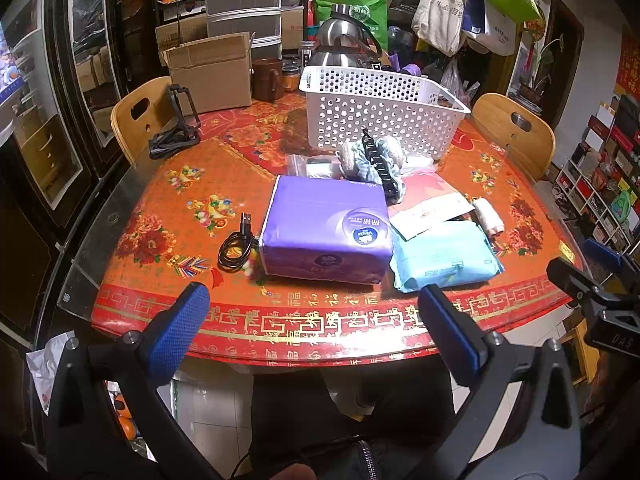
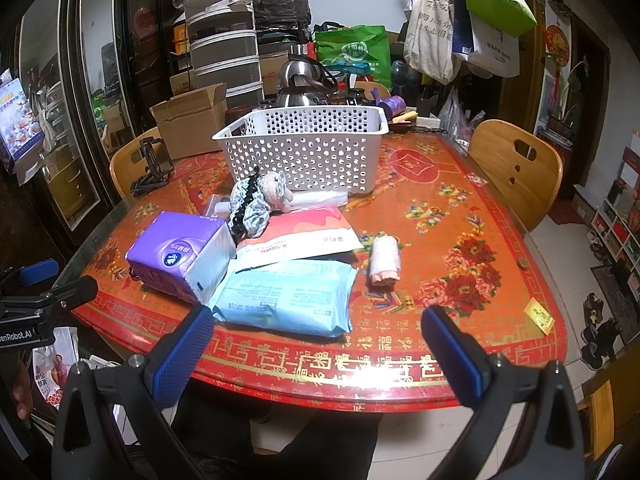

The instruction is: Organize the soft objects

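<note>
Fingers of the left gripper (image 1: 314, 316) and right gripper (image 2: 318, 336) spread wide, empty, short of the table edge. Nothing sorted — purple tissue pack (image 1: 326, 232), blue wipes pack (image 2: 286, 296), rolled cloth (image 2: 385, 260) lie ahead; white basket (image 2: 304, 148) beyond shows no contents.

I see the tissue pack (image 1: 326, 232) on the table (image 1: 160, 200), with the cable (image 1: 236, 246) left of it, the wipes pack (image 1: 444, 258) right, and the basket (image 1: 380, 114) behind.

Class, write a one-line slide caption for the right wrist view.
Open right tongs hover before a purple tissue pack, light-blue wipes pack and white perforated plastic basket.
</note>
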